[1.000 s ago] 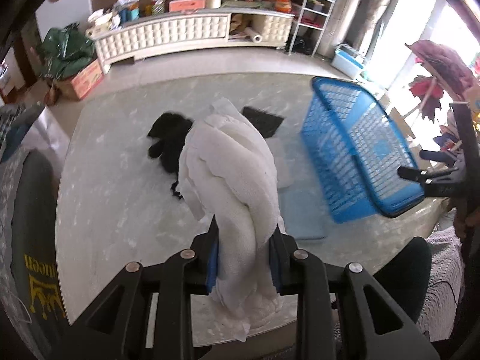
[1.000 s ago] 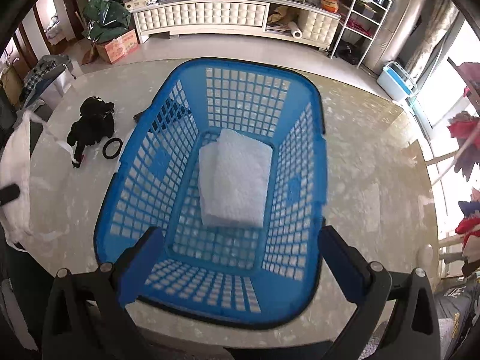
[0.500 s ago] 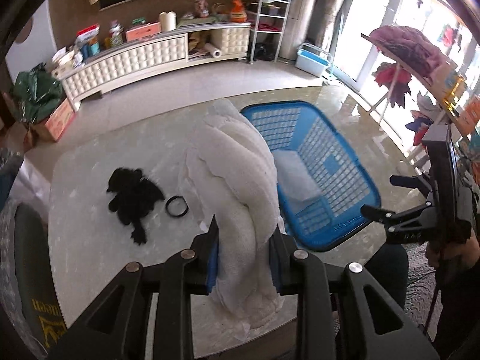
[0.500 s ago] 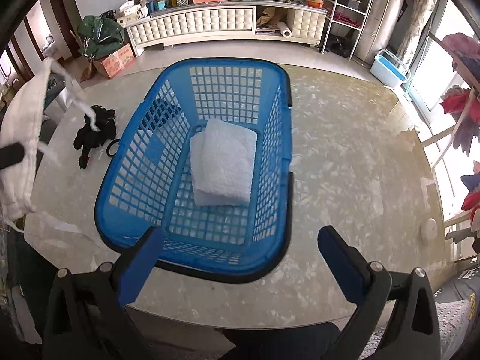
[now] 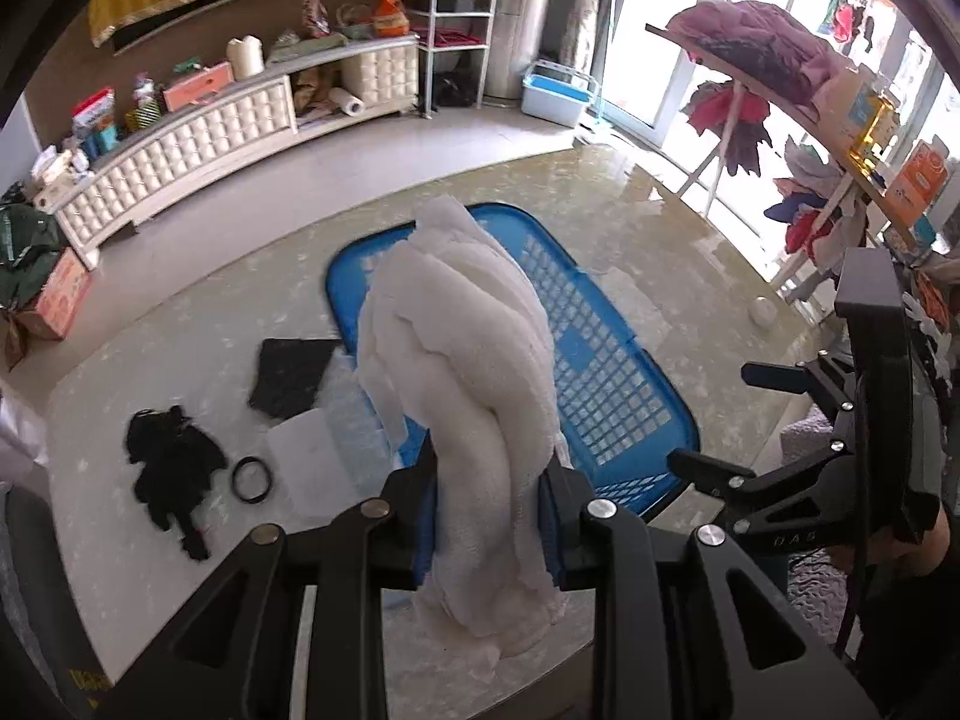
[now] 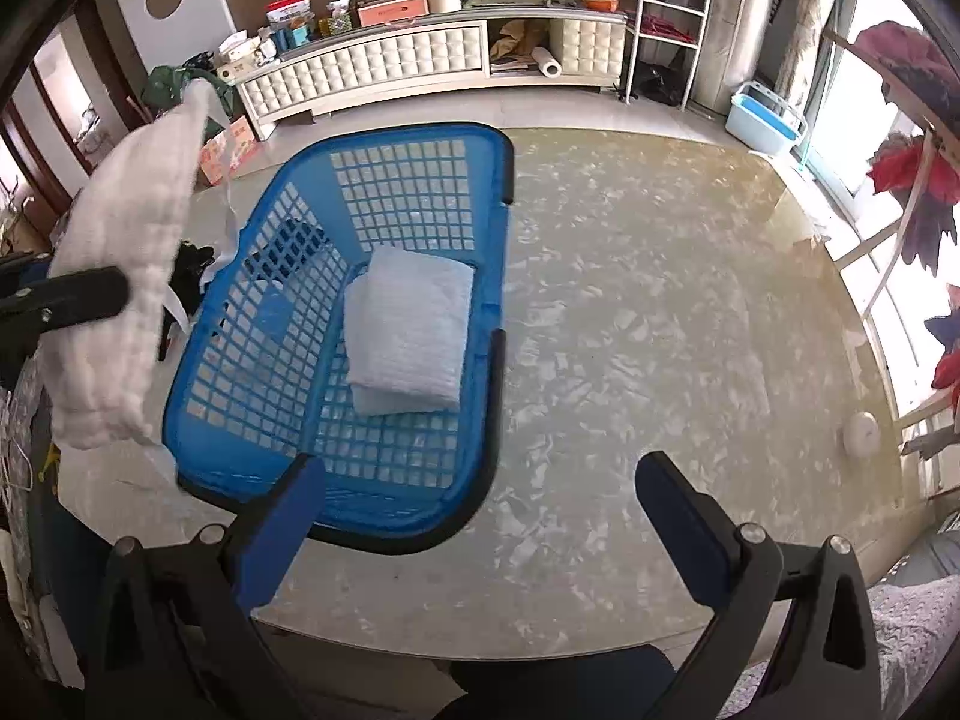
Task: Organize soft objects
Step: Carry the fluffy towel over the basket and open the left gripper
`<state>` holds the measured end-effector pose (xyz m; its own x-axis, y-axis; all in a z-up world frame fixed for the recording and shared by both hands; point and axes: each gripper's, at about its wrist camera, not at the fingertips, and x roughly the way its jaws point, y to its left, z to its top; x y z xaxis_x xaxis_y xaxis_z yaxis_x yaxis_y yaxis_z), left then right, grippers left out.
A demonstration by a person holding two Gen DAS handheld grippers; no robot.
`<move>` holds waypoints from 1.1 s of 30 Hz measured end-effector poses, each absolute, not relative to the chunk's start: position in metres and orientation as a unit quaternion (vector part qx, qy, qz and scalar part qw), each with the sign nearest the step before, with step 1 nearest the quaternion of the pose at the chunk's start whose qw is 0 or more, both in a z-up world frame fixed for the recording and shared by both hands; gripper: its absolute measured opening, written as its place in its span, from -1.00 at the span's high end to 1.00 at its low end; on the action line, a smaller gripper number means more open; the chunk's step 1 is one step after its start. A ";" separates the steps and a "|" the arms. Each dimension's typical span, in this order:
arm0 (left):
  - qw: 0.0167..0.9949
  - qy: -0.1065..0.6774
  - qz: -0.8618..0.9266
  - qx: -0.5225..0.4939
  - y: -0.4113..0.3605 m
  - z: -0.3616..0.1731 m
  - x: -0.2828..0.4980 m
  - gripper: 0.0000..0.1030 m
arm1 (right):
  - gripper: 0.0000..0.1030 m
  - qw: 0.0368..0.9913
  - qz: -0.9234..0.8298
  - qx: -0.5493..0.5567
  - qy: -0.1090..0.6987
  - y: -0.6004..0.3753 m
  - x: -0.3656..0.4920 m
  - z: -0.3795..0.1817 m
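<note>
My left gripper (image 5: 492,498) is shut on a bunched white towel (image 5: 462,348), which hangs in the air in front of the blue mesh basket (image 5: 606,396). From the right wrist view the same towel (image 6: 120,276) hovers just left of the basket's (image 6: 240,360) left wall. A folded white towel (image 6: 411,336) lies flat on the basket floor. My right gripper (image 6: 483,468) stands open and holds nothing, above the table by the basket's near right corner. That gripper (image 5: 711,414) also shows at the right of the left wrist view.
Left of the basket on the marble table (image 6: 630,300) lie a black crumpled cloth (image 5: 171,462), a black ring (image 5: 252,479), a black square cloth (image 5: 294,375) and a flat white cloth (image 5: 312,468). A small white round object (image 6: 861,432) sits near the table's right edge.
My left gripper carried the white towel to the right, from over the black items to the basket's side. The right gripper shifted right, so the basket now sits left in its view.
</note>
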<state>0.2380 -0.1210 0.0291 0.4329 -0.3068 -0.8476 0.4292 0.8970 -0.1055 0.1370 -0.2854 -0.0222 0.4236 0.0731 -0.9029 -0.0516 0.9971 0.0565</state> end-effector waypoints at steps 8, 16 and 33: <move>0.822 0.511 -0.238 0.075 -0.154 0.000 0.259 0.51 | -1.00 0.839 0.033 0.032 0.542 -0.300 0.142 -0.035; 0.800 0.541 -0.246 0.084 -0.174 -0.036 0.280 0.51 | -1.00 0.837 0.030 0.047 0.545 -0.305 0.147 -0.041; 0.750 0.601 -0.250 0.118 -0.209 -0.089 0.306 0.51 | -1.00 0.830 0.029 0.065 0.553 -0.311 0.150 -0.050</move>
